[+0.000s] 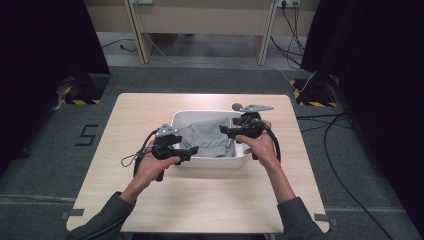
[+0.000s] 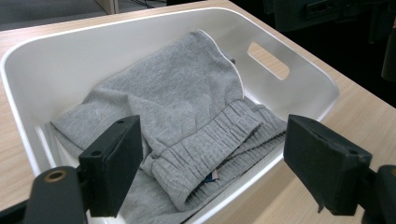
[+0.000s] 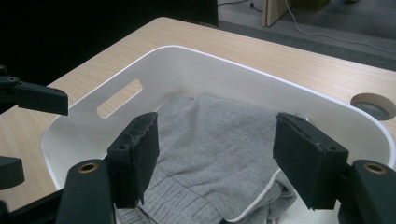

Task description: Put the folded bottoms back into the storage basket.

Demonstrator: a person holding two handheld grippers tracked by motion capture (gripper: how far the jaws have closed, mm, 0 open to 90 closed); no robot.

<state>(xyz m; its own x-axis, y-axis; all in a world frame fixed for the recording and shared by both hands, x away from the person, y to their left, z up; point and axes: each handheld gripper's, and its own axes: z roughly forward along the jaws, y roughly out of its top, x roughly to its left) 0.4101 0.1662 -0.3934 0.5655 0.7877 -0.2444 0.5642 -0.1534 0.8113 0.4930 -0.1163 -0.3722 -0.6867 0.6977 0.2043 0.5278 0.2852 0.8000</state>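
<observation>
Grey garment (image 1: 206,139) lies folded in the white bin (image 1: 200,116) at centre of the high view, waistband toward the near wall, so it fits flat within the walls. Left gripper (image 1: 191,150) hangs over the bin's lower-left corner, right gripper (image 1: 223,131) over its right rim. Both have jaws spread wide w/ nothing between them, pads clear of the cloth; looks like it's been let go. Bin sits mid-table (image 1: 150,200), within easy reach of both hands.
</observation>
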